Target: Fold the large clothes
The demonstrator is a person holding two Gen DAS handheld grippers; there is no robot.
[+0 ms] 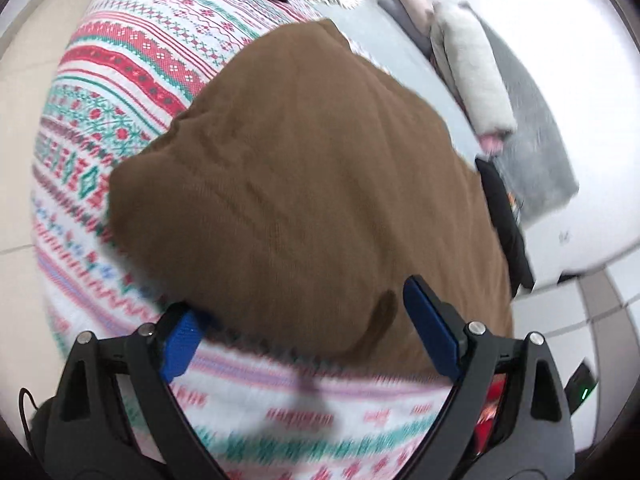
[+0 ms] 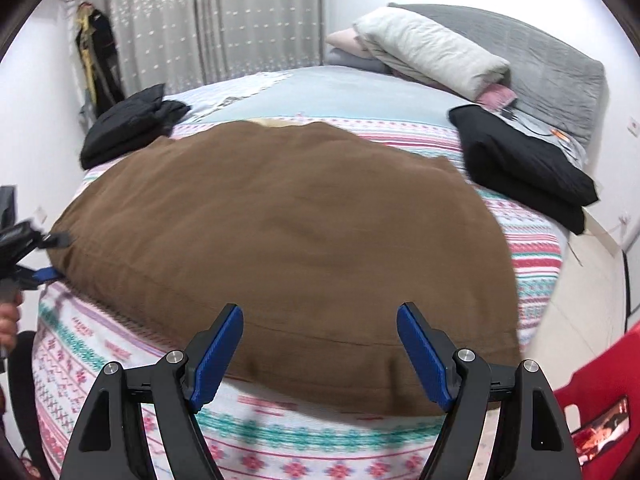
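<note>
A large brown garment (image 2: 280,232) lies folded flat on a bed covered by a white bedspread (image 2: 280,432) with red and green patterns. My right gripper (image 2: 320,344) hangs open just above the garment's near edge, and its blue pads (image 2: 218,354) hold nothing. In the left wrist view the same brown garment (image 1: 304,184) fills the middle. My left gripper (image 1: 308,324) is open over its near edge, with nothing pinched. In the right wrist view the left gripper (image 2: 50,256) shows at the garment's left corner, jaws apart, held by a hand (image 2: 8,324).
A folded black garment (image 2: 128,128) sits at the bed's back left, another black pile (image 2: 520,168) at the right. A rolled pale quilt (image 2: 432,48) and grey blanket (image 2: 552,64) lie at the head. A red plastic stool (image 2: 600,400) stands at the right.
</note>
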